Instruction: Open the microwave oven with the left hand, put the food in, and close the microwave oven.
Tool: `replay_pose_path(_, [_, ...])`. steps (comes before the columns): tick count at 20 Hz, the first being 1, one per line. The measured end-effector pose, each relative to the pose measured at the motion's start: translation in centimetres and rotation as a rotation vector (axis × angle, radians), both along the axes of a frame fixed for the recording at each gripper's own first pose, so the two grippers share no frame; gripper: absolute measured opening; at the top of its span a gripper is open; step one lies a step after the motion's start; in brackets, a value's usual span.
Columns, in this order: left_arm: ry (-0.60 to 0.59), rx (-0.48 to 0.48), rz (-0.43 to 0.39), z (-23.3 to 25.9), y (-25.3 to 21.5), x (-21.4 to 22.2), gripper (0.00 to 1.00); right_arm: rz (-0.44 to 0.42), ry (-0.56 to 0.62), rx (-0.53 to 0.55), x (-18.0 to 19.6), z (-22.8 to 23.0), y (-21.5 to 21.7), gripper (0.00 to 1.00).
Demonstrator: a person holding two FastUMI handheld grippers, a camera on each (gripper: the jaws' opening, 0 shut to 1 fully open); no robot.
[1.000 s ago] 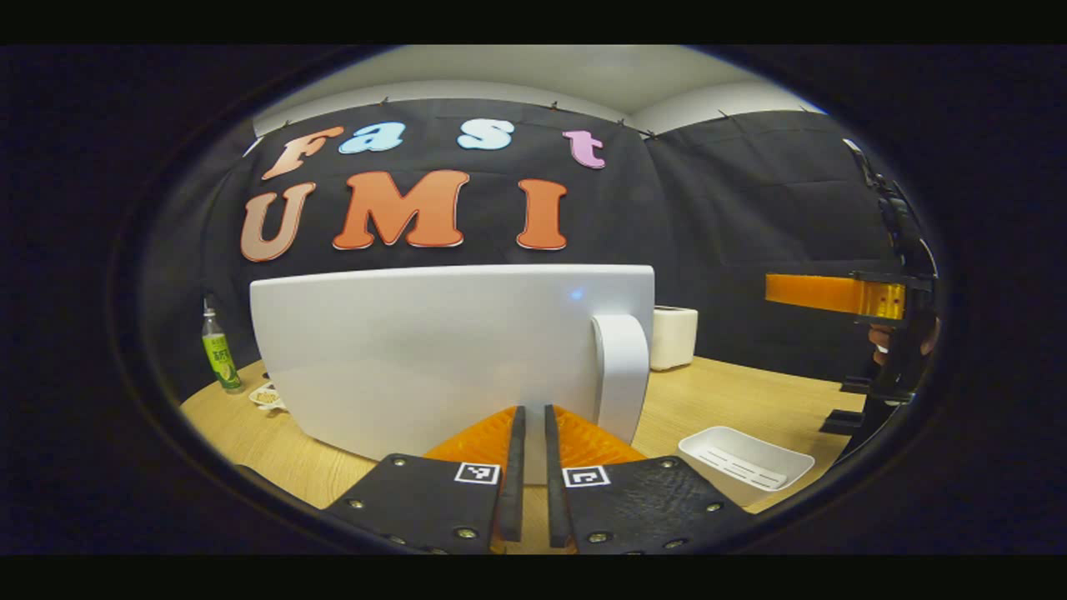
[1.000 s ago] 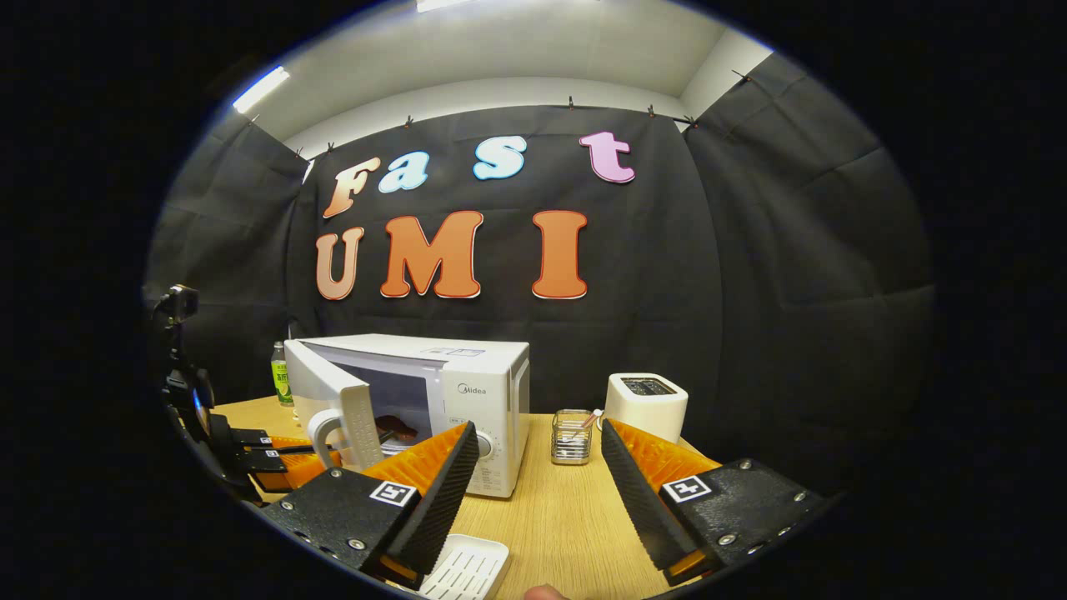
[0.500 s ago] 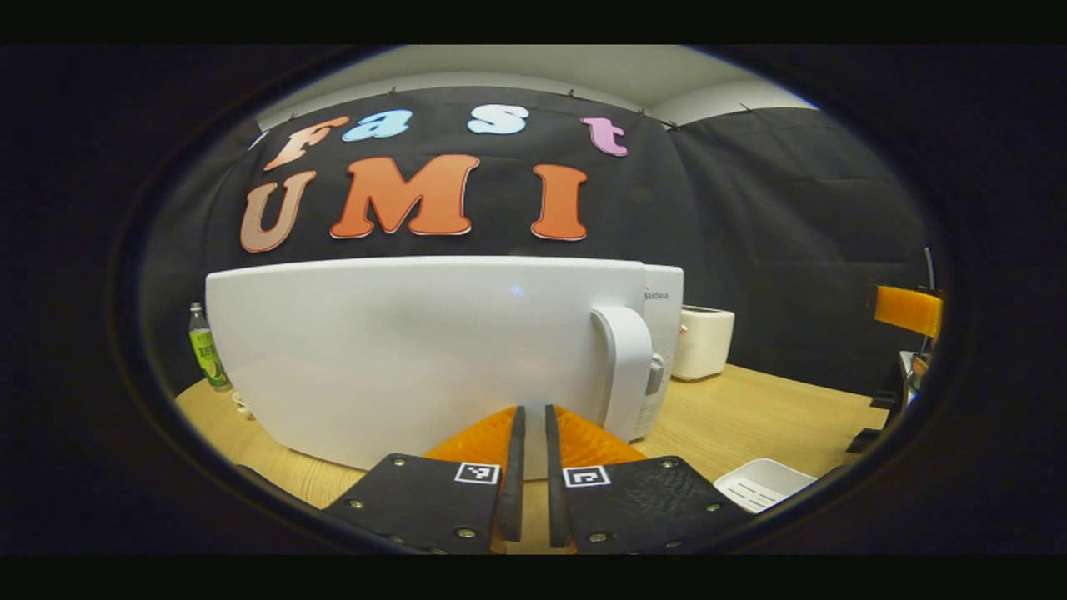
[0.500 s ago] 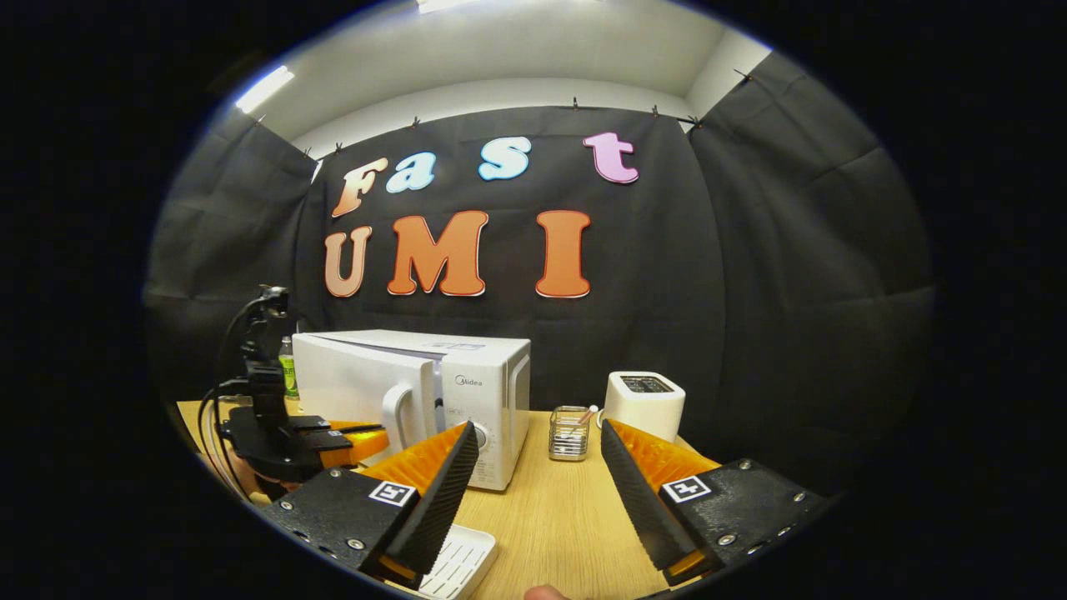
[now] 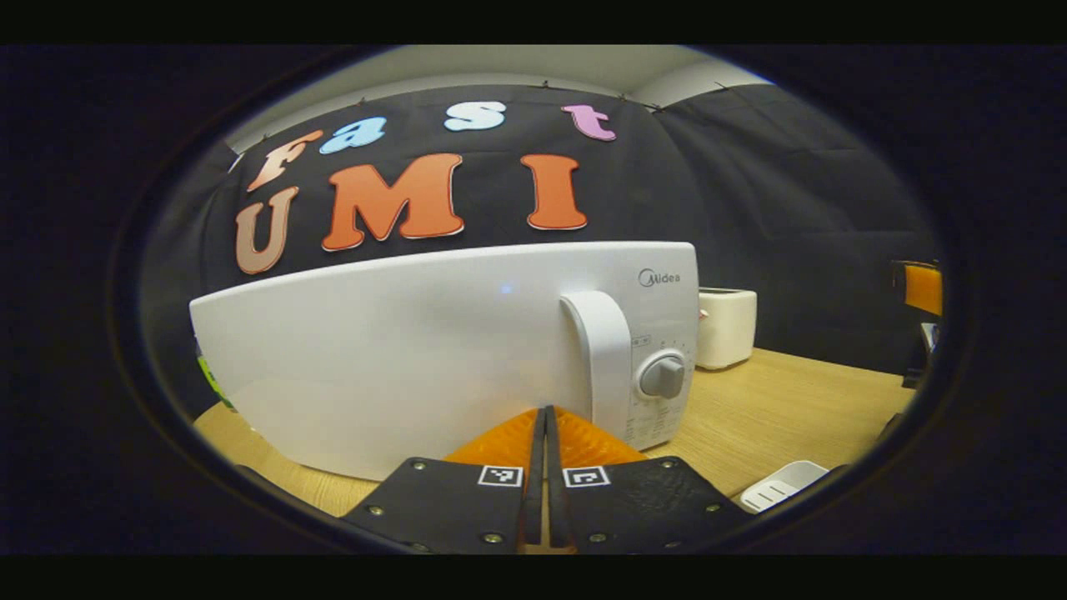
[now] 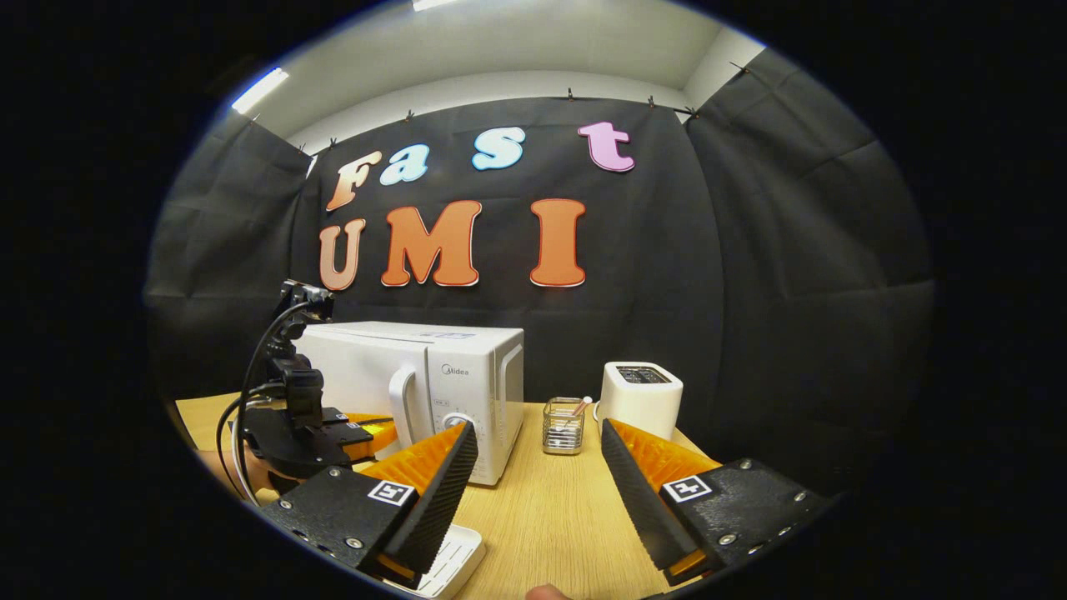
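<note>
- Table (image 6: 550, 508): wooden, carrying everything below.
- Microwave (image 5: 400, 350): white, door flush with the body, so it looks closed. In the left gripper view it spreads from 9 o'clock to past centre; in the right gripper view it sits at about 8 o'clock. Food cannot be seen.
- Toaster (image 6: 639, 398): white, well apart from the microwave, at 4 o'clock of centre in the right gripper view.
- Left gripper (image 5: 544, 412): jaws pressed together with nothing between them, tips against the door beside the handle (image 5: 602, 354).
- Right gripper (image 6: 539, 446): jaws spread wide, empty, above the table.
- Tray (image 5: 783, 486): white, at 5 o'clock in the left gripper view.
- Glass holder (image 6: 563, 425): between microwave and toaster.
- Dial (image 5: 663, 377): right of the handle.
</note>
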State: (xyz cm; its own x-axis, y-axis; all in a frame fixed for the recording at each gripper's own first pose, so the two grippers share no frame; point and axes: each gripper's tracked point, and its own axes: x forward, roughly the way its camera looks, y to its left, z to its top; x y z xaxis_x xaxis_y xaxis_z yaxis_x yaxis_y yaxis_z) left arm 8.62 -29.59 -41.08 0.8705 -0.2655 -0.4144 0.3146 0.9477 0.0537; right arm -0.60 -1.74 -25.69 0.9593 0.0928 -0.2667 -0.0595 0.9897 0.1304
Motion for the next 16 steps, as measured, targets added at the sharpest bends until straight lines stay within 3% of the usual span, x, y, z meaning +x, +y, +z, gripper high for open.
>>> replay_pose_path(4, [0.041, -0.048, 0.010, 0.1, -0.1, -0.3, 0.03, -0.007, 0.001, -0.001, 0.4, 0.4, 0.0, 0.93])
replay_pose_path(6, [0.018, -0.017, 0.034, 1.4, 1.4, -0.1, 0.06, -0.008, -0.005, -0.012, 0.7, 1.0, 0.1, 0.93])
replay_pose_path(7, [0.004, -0.029, 0.032, 2.6, 1.6, -0.3, 0.00, -0.011, -0.010, -0.022, 1.0, 1.4, 0.1, 0.93])
replay_pose_path(8, [-0.006, -0.045, 0.031, 4.1, 1.8, -0.5, 0.18, -0.013, -0.017, -0.032, 1.2, 1.9, 0.1, 0.93])
replay_pose_path(10, [-0.030, -0.047, 0.039, 7.0, 3.4, -0.9, 0.11, -0.016, -0.032, -0.038, 1.8, 3.2, 0.3, 0.93])
replay_pose_path(11, [-0.032, -0.043, 0.033, 8.5, 4.1, -1.3, 0.14, -0.012, -0.044, -0.035, 2.0, 4.0, 0.5, 0.93])
replay_pose_path(12, [-0.047, -0.040, 0.033, 10.1, 5.0, -1.6, 0.26, -0.011, -0.047, -0.034, 2.3, 4.8, 0.6, 0.93])
replay_pose_path(16, [-0.095, -0.002, 0.015, 16.5, 8.3, -4.2, 0.45, -0.017, -0.046, -0.079, 2.8, 6.8, 1.2, 0.93])
